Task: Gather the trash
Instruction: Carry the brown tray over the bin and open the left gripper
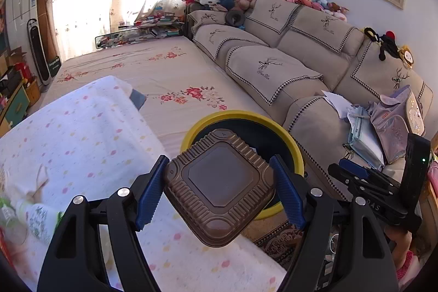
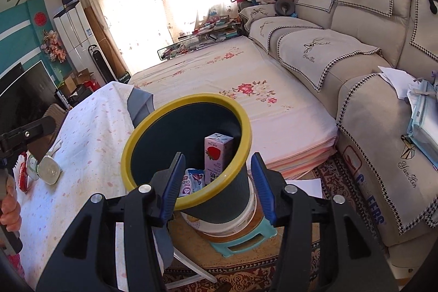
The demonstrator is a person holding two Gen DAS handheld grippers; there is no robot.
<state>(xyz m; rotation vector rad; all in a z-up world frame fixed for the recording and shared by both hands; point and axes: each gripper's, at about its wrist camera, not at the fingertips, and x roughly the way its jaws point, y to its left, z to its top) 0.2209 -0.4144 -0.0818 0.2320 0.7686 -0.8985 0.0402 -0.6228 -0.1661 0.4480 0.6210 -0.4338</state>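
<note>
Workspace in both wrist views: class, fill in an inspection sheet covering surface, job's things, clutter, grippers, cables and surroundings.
Surface: table under a white dotted cloth.
Job's things: brown ribbed plastic tray held above the cloth; dark bin with yellow rim tilted, holding a pink strawberry milk carton and a small blue-white packet.
Clutter: clear plastic cup and red wrapper on the cloth.
Grippers: left gripper clamps the tray; right gripper straddles the bin's near side, contact unclear.
Cables: nothing seen.
Surroundings: beige sofa, floral mattress, turquoise stool under the bin.
</note>
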